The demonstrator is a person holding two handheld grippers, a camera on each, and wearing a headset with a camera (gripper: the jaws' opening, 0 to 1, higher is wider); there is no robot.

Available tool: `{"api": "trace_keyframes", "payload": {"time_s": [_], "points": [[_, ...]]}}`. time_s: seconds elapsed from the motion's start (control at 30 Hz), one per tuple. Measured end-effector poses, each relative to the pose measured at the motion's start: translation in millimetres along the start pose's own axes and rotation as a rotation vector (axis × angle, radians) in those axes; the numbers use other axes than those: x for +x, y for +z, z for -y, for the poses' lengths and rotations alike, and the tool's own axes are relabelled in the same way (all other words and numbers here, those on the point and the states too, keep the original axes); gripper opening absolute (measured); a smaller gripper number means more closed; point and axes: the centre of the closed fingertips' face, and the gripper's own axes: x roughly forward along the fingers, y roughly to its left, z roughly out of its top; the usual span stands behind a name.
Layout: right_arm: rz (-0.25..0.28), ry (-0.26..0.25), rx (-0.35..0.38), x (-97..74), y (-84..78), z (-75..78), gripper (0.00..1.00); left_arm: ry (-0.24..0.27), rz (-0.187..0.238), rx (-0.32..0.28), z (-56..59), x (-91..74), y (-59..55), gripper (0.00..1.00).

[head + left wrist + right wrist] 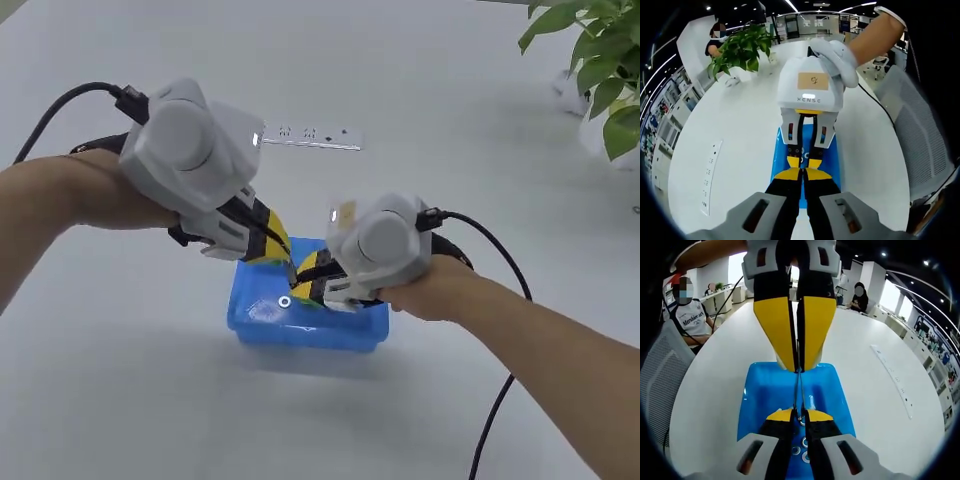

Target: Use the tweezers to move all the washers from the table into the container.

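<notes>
Honestly, the whole thing comes down to how the tweezers (799, 390) are lined up right now. They run in a straight line from the left gripper (802, 175) to the right gripper (799, 416), and that line follows the long way of the container (760, 390), hanging just above its floor. The grippers point nose to nose over the box, tips almost touching. The left jaws look pressed together with the far end of the tweezers coming out of the slit between them. The right jaws are closed in on the tweezers' two thin arms, with only the metal left in the gap. So as far as I can tell both are clamped on the tweezers, though how hard the right one is squeezing isn't something I'd swear to. The washers (804, 442) lie inside the container, at the end nearest the right gripper, pretty much straight under its jaws and just below the tweezers. From the head view the container sits out on the desk (120, 380), well away from its edges, with both hands over it. I can't make out whether there's a washer pinched in the tips, it's too small. If there is, my guess is the drop is straight down and only needs the right jaws to ease off, since that gripper is the closer one.
</notes>
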Motion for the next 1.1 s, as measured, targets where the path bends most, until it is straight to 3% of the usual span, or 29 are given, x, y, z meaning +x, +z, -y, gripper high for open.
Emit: {"api": "trace_keyframes", "payload": {"time_s": [1.1], "points": [[-0.003, -0.002, -0.023, -2.8, 2.9, -1.9, 0.1, 0.002, -0.013, 0.02, 2.1, -2.8, 2.2, 0.05]]}}
